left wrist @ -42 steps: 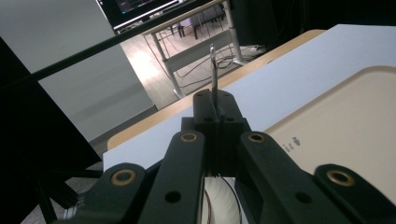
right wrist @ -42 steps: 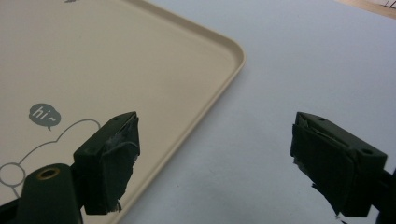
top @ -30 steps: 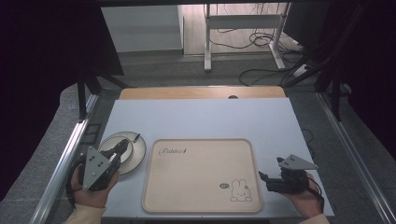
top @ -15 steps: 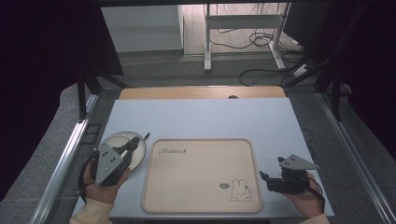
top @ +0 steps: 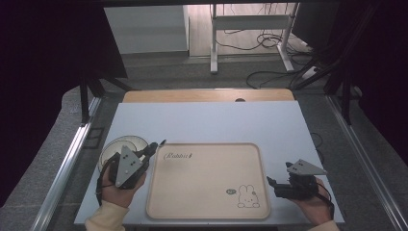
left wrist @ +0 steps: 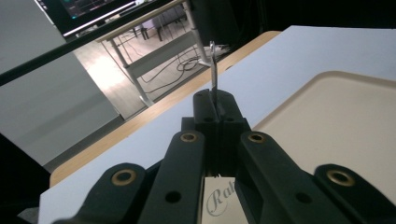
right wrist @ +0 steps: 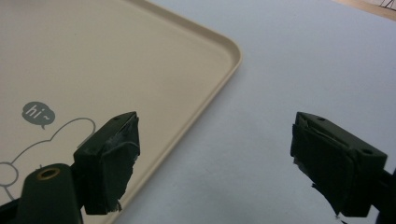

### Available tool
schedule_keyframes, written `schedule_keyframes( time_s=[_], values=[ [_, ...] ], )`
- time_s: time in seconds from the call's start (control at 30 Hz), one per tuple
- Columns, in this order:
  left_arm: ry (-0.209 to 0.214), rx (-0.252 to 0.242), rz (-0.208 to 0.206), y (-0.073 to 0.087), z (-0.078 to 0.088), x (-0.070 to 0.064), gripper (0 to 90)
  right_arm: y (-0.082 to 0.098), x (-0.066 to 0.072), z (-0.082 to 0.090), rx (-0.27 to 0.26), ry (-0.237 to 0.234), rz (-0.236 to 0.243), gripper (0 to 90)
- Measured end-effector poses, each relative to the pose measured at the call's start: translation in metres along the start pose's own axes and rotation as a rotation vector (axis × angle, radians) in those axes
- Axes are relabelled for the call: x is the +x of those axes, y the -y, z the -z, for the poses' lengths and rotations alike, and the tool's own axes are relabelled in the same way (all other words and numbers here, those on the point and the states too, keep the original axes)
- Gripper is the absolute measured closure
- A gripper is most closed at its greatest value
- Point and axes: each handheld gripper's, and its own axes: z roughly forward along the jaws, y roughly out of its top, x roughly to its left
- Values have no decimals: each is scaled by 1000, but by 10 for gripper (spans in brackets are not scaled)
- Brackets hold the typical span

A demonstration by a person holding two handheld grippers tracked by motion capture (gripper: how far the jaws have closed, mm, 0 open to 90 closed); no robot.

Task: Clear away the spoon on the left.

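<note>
A thin metal utensil point(left wrist: 213, 65) is being pinched in the closed left gripper point(left wrist: 215, 100) beside the tray point(top: 207, 202); the right gripper point(right wrist: 212, 163) is being held wide open, empty.

Tray point(top: 207, 180) mid-table point(top: 216, 120), plate point(top: 113, 147) just left of it, desk point(top: 207, 95) behind

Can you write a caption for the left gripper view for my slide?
Left gripper shut on a thin metal utensil, above the beige tray.
</note>
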Motion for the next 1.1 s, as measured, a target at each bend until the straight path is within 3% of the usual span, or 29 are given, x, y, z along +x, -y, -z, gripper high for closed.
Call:
schedule_keyframes(
  time_s=[0.7,0.8,1.1],
  values=[
    [84,63,-22,7,-32,-17,900,1,-1,-1,8,0,5,160],
    [101,77,-9,11,-36,-17,900,2,-1,-1,10,-1,3,160],
    [96,101,-19,17,-45,-17,900,1,-1,-1,12,1,7,160]
  ],
)
